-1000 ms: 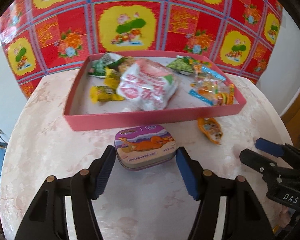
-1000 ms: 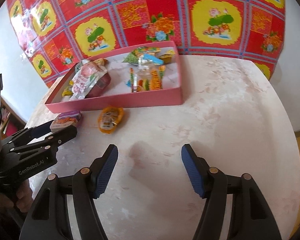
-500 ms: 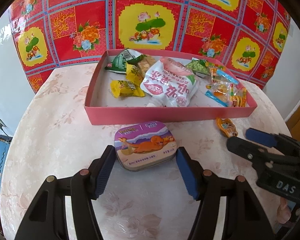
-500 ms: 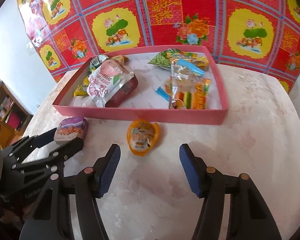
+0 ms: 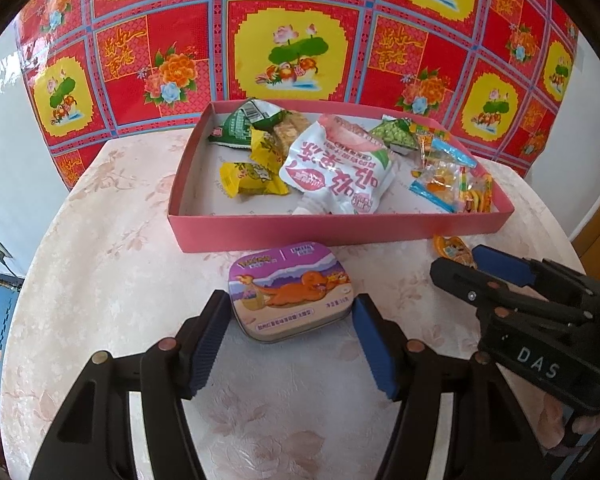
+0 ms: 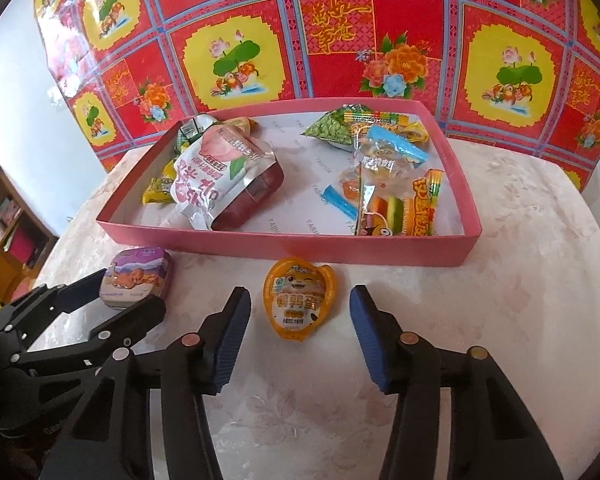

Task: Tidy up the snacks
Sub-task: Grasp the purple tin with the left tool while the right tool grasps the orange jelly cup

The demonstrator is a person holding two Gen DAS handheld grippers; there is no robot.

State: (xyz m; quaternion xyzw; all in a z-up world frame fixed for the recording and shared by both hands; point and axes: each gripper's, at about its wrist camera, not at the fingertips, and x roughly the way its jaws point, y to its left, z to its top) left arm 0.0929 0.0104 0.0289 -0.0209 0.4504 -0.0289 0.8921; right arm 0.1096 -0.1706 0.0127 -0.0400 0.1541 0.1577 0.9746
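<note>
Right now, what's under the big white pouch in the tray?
The pouch lies on a dark red pack, overlapping yellow packets. Anything else beneath it in the tray is covered.

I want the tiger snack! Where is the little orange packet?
In the right wrist view, the orange packet lies on the table, just outside the pink tray, between the closing, not-yet-touching right tool's fingers.

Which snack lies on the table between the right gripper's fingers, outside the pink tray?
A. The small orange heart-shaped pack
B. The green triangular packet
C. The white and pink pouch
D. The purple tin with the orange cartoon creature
A: the orange heart-shaped pack lies on the table in front of the pink tray, between the fingers of the right gripper, whose jaws are closing but not yet touching it.
</note>
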